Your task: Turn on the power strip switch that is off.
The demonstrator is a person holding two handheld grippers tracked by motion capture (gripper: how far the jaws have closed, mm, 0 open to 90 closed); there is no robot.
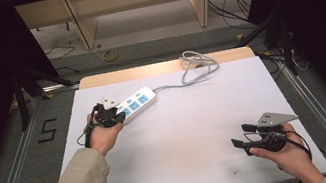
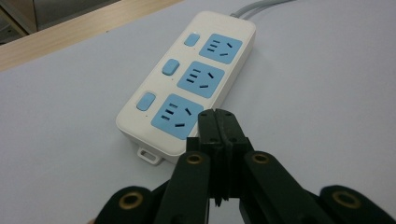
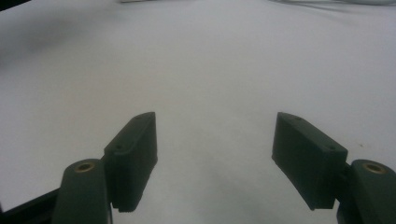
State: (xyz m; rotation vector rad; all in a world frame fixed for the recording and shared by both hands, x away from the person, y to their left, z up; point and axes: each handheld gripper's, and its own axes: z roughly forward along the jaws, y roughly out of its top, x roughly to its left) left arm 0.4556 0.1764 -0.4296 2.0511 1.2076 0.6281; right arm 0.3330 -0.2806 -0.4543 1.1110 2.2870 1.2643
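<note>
Black jaws of the left gripper (image 2: 218, 119) were pressed together, empty, over the power strip (image 2: 187, 88) near the table's far-left edge; press its nearest switch (image 2: 145, 101) squarely. Right gripper (image 3: 215, 154) gaped open.

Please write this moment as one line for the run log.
left gripper: jaws shut, empty, at near end of power strip | right gripper: jaws open, empty, over white table | strip: three blue sockets, nothing plugged in
</note>
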